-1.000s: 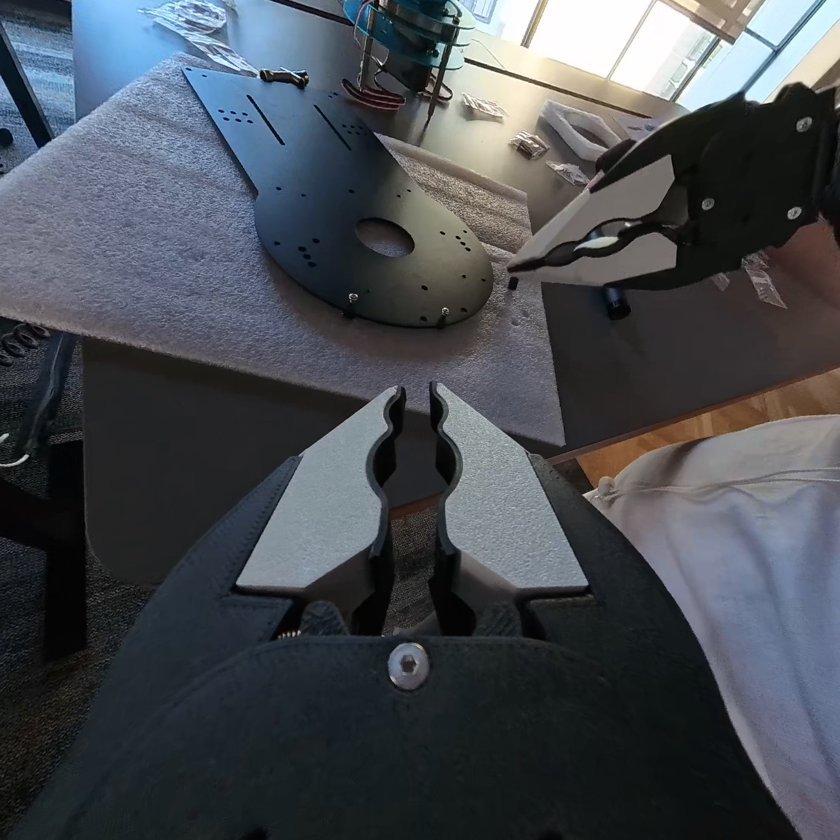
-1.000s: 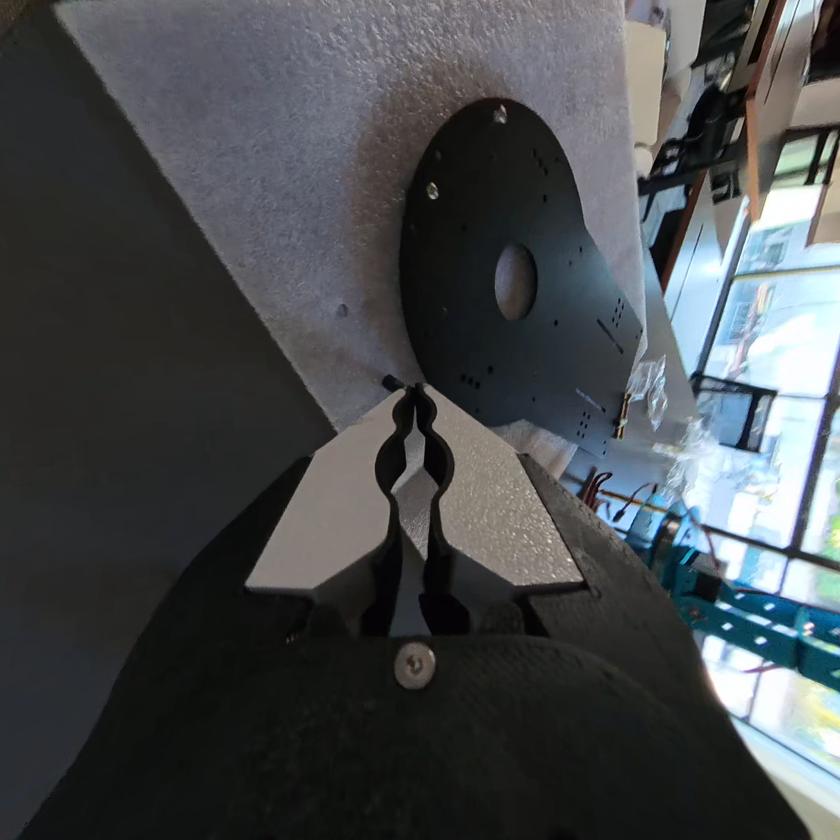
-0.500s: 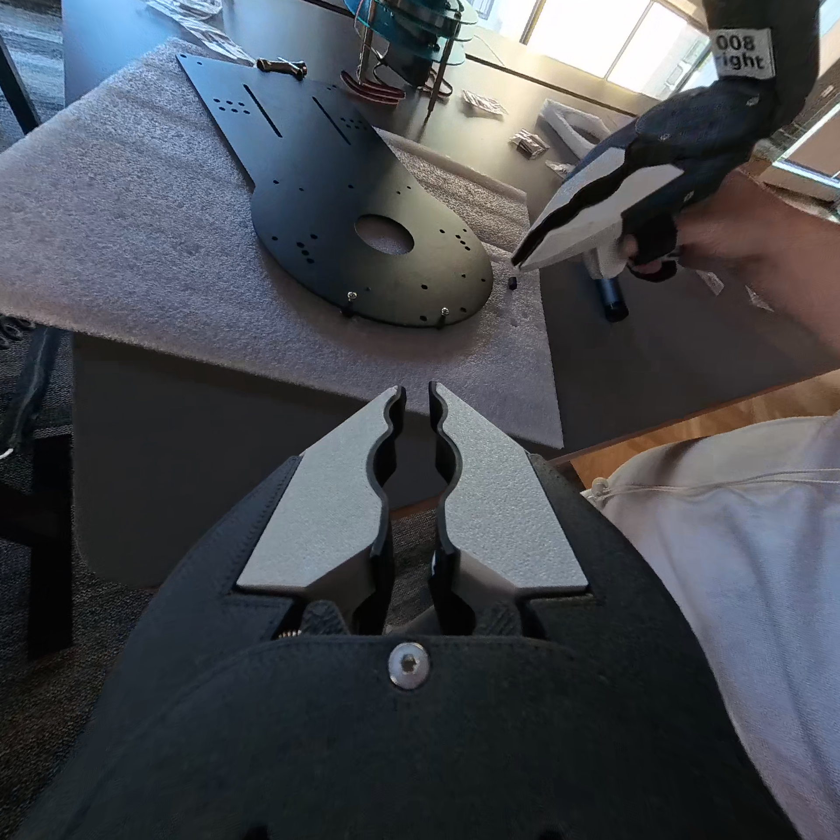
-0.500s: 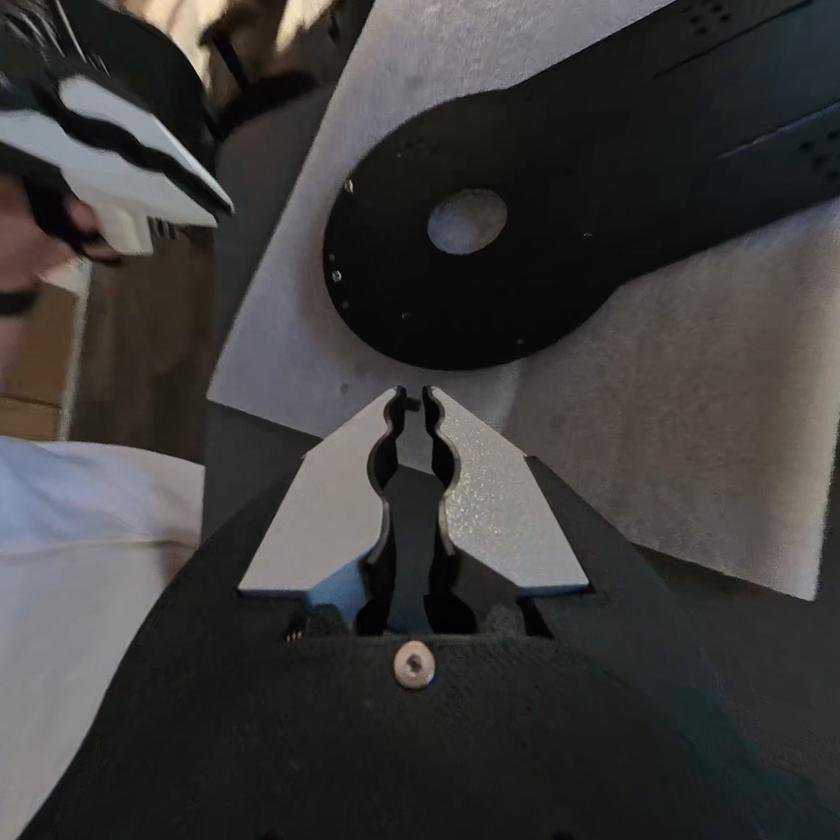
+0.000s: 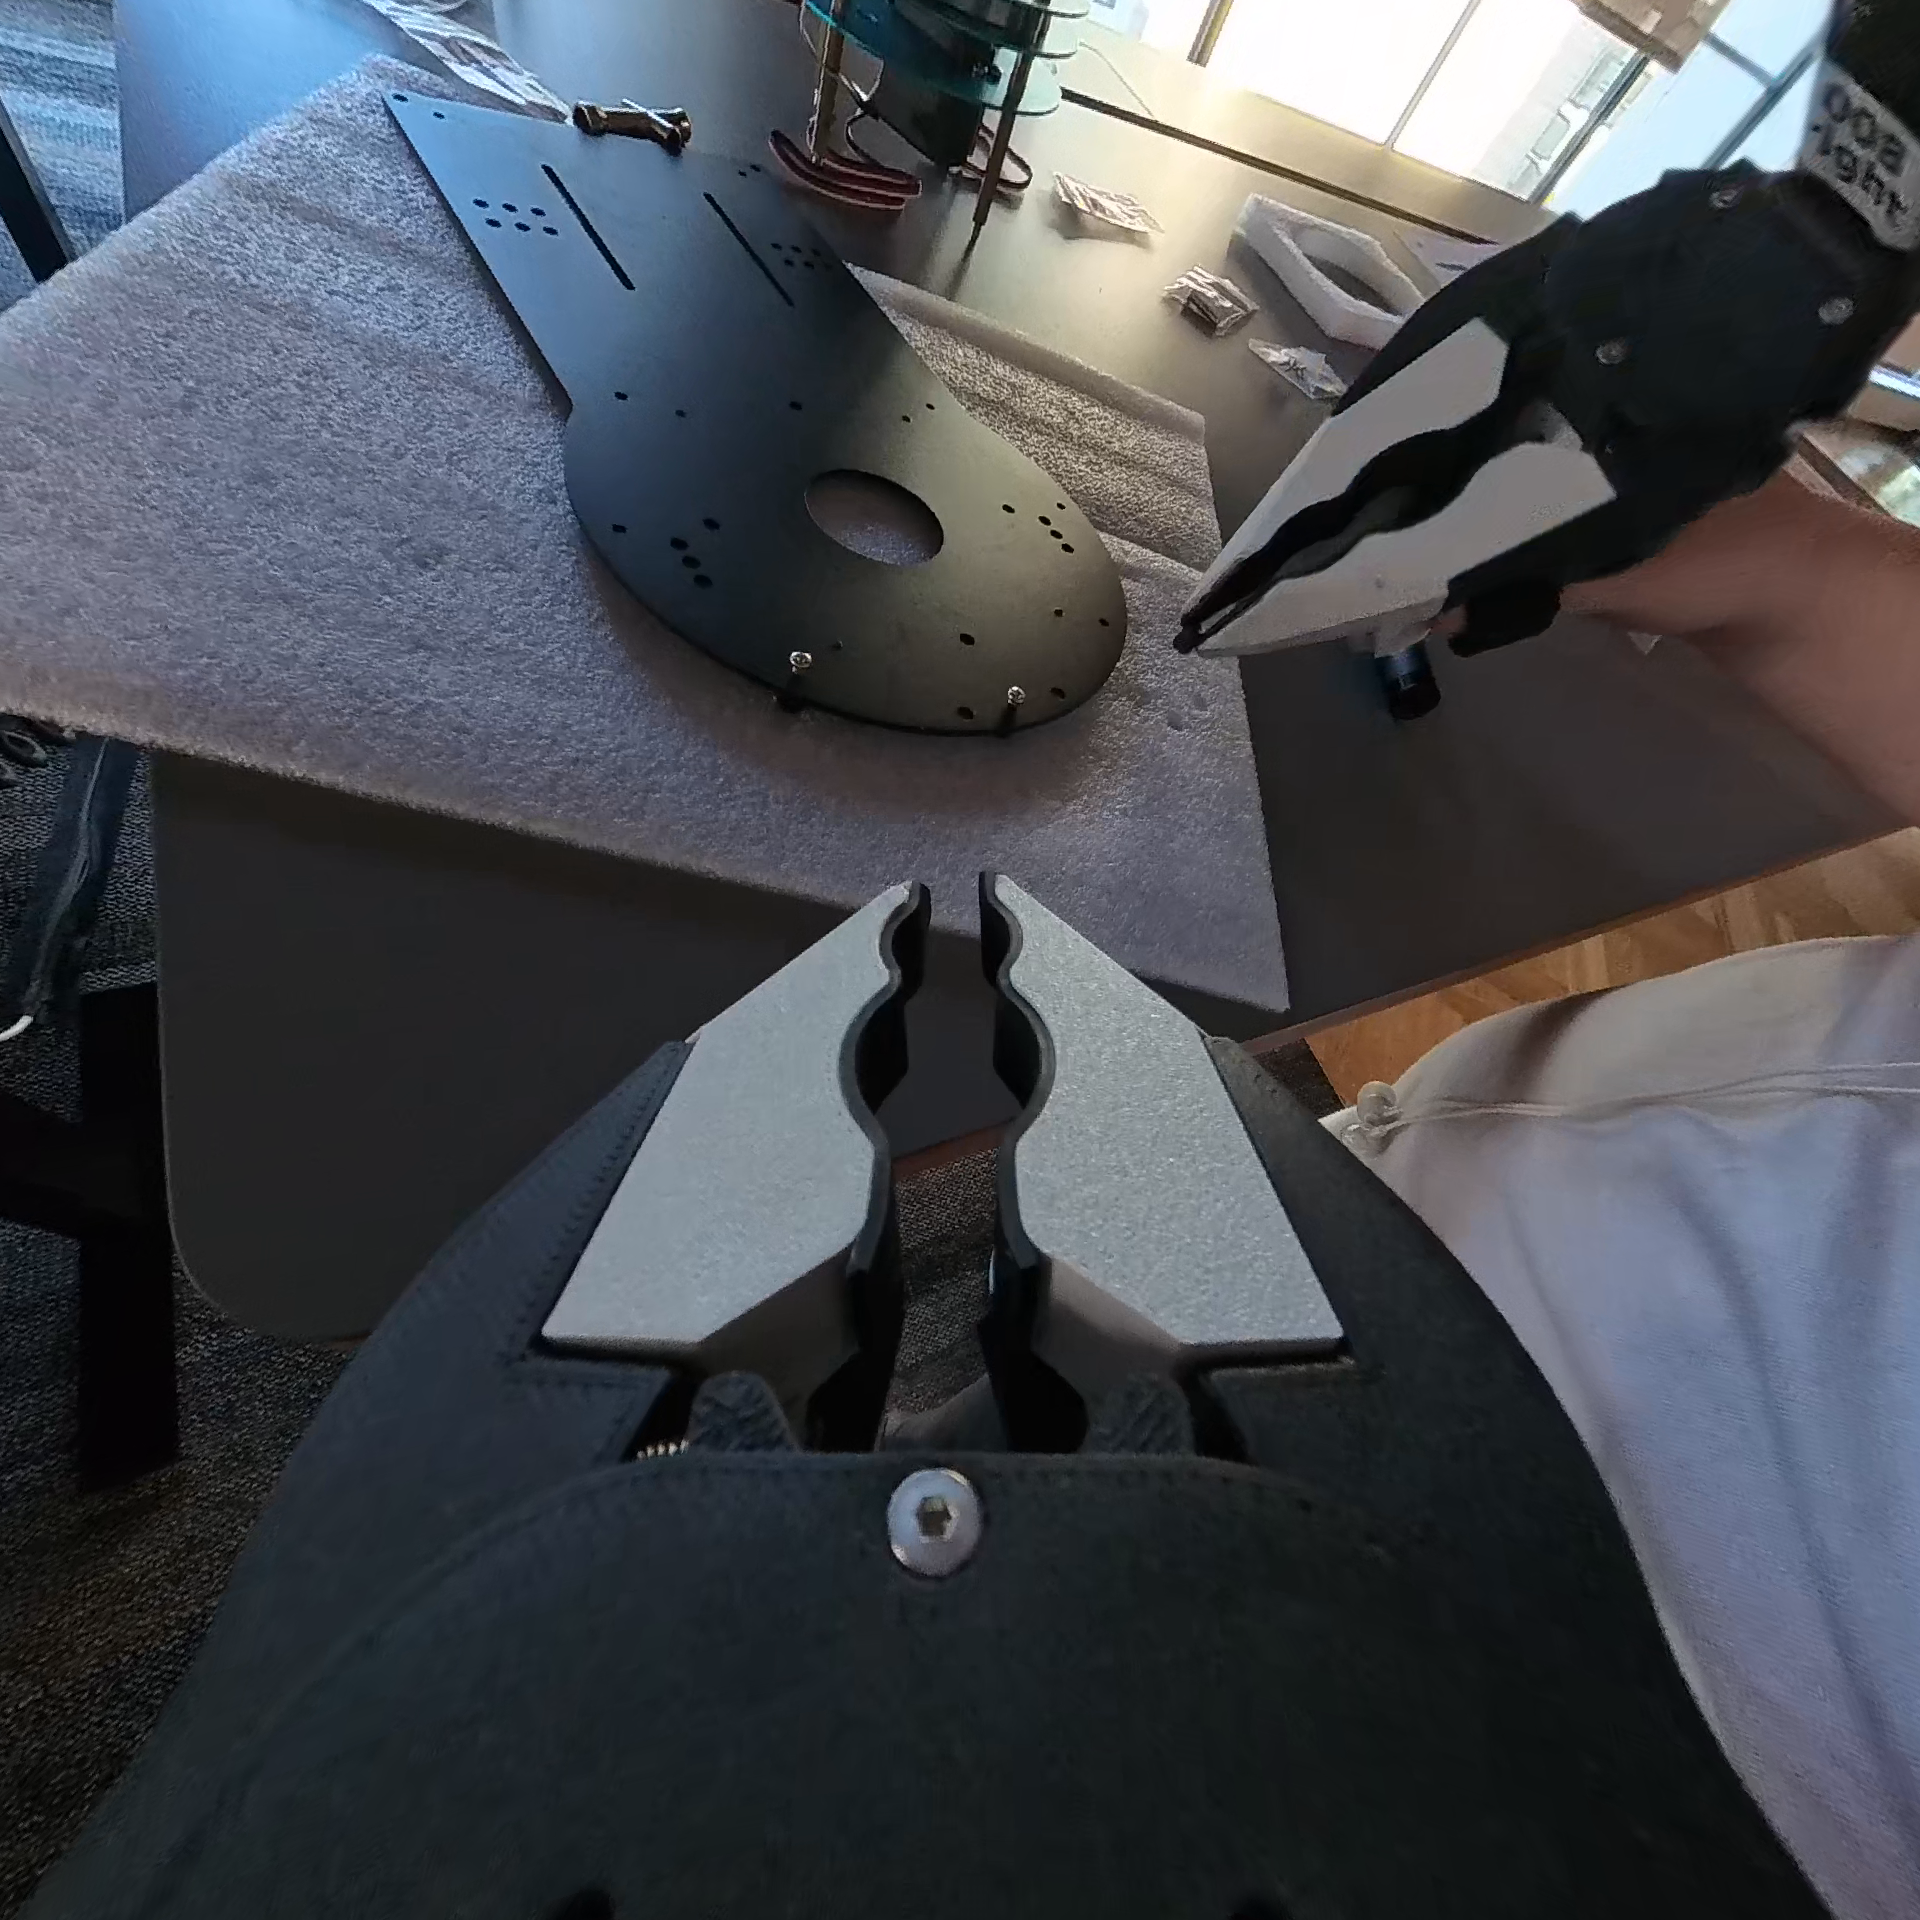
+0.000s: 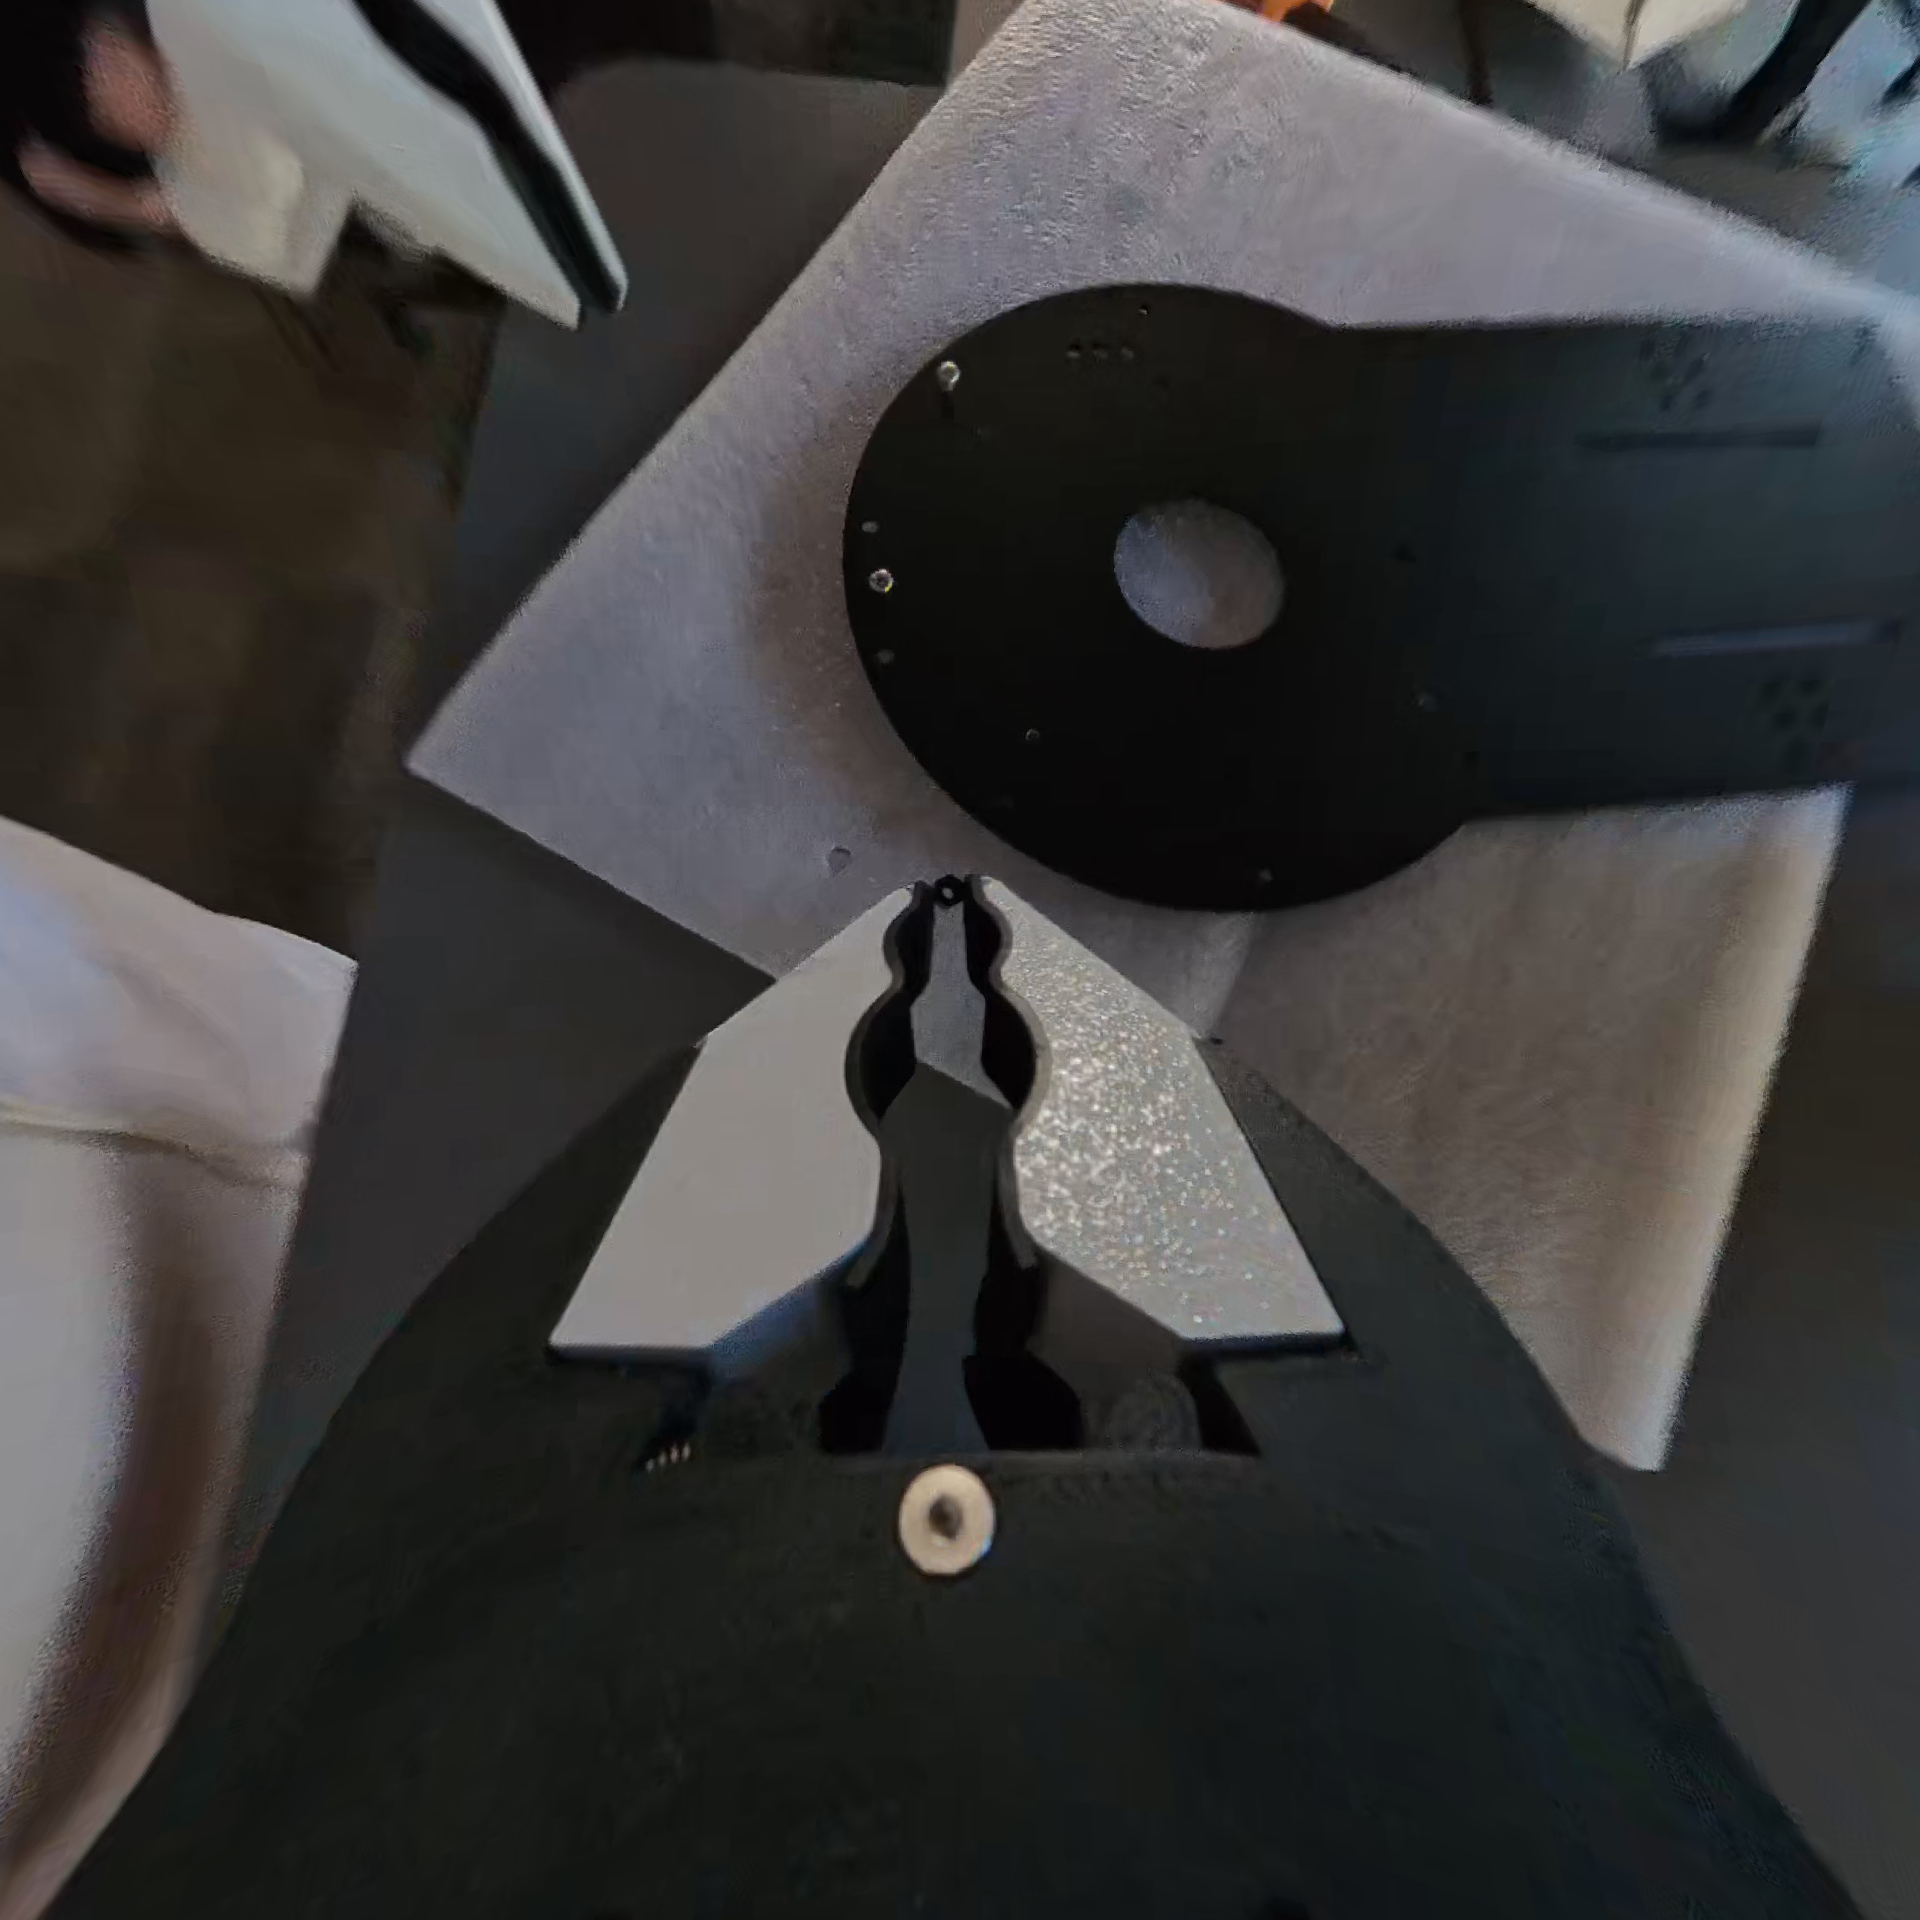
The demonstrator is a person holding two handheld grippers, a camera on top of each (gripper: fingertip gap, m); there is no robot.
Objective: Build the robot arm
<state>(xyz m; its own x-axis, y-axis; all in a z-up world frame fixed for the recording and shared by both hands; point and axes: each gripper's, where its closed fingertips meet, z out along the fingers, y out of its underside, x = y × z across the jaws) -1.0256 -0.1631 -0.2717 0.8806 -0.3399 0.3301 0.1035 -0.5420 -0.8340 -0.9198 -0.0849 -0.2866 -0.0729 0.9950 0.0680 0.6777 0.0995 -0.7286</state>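
A flat black plate [image 5: 831, 447] with a round hole and several small holes lies on a grey foam mat [image 5: 312, 499]. Two silver screws [image 5: 800, 660] stand in its near rim. My right gripper [image 6: 948, 888] is shut on a small black nut [image 6: 948, 890] at its fingertips, just off the plate's [image 6: 1195, 582] round end over the mat [image 6: 644, 665]. It also shows in the left wrist view [image 5: 1190, 639], low over the mat's right edge. My left gripper [image 5: 951, 894] hangs off the table's near edge, its jaws a narrow gap apart, empty.
A teal acrylic layered frame [image 5: 935, 42] stands behind the mat on the dark table [image 5: 1507, 831]. Small clear bags [image 5: 1205, 296], a white foam piece [image 5: 1320, 270] and a dark cylinder [image 5: 1408, 686] lie at the right. A person's pale garment [image 5: 1662, 1299] is close at the right. My hands' fingertips stand some 15 cm from each other.
The small black nut lay on the mat beside the right fingertips; now the right gripper holds it. The right gripper has turned and swung over the mat corner. The left gripper has barely moved.
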